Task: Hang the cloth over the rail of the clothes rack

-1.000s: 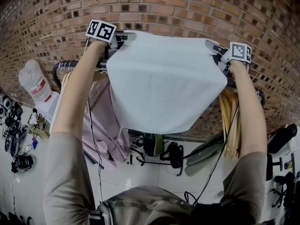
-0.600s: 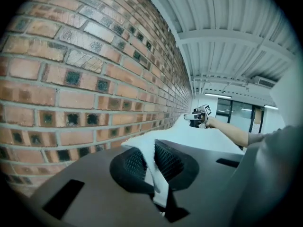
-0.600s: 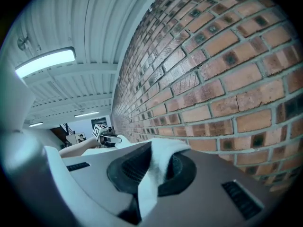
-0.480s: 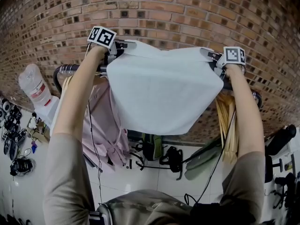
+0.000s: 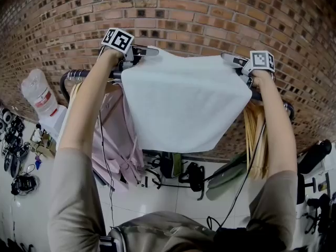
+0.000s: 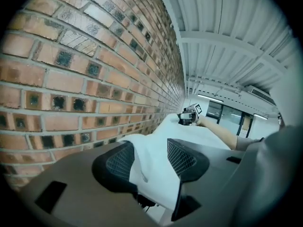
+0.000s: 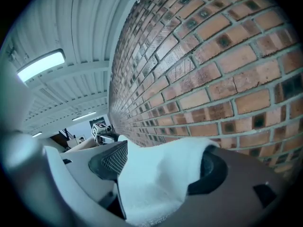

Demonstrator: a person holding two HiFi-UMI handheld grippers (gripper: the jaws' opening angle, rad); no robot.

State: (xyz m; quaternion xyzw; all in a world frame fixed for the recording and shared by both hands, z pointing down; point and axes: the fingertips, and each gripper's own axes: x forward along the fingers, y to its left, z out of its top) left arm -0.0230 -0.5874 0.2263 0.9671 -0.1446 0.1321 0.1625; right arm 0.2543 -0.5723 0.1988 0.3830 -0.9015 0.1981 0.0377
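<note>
- Up at the rail [image 5: 71, 76], close to the brick wall [image 5: 210, 14]: cloth [image 5: 184, 104] spread flat, top edge laid over the bar, bulk hanging on the near side.
- At the cloth's top left corner: left gripper [image 5: 147, 51], jaws just opened and now apart. Corner lying loose between the pads, not pinched.
- At the top right corner: right gripper [image 5: 228, 58], jaws likewise just opened, wide apart. Cloth bunched in the gap and lapping over one pad, no clamp on it.
- Taken by the two far-apart corners, likely to keep the cloth stretched and flat across the bar.
- Let go on both sides together, probably so neither corner drags it sideways.
- Aimed at the wall and tipped a little down, presumably to carry the top edge past the rail so it stays hung over the bar.
- Cannot tell how much hangs on the far side; hidden by the spread itself.
- Below, on the left: pink garment [image 5: 113, 135]. Below, on the right: wooden hangers [image 5: 257, 135]. Cloth set across the stretch of bar between them, apparently the free space.
- Judged stage: release, nearly done. Next: drawing both grippers back clear of the fabric.
- Risks: fabric snagging on a pad and coming off with it; sliding to the near side if too little lies over the bar.
</note>
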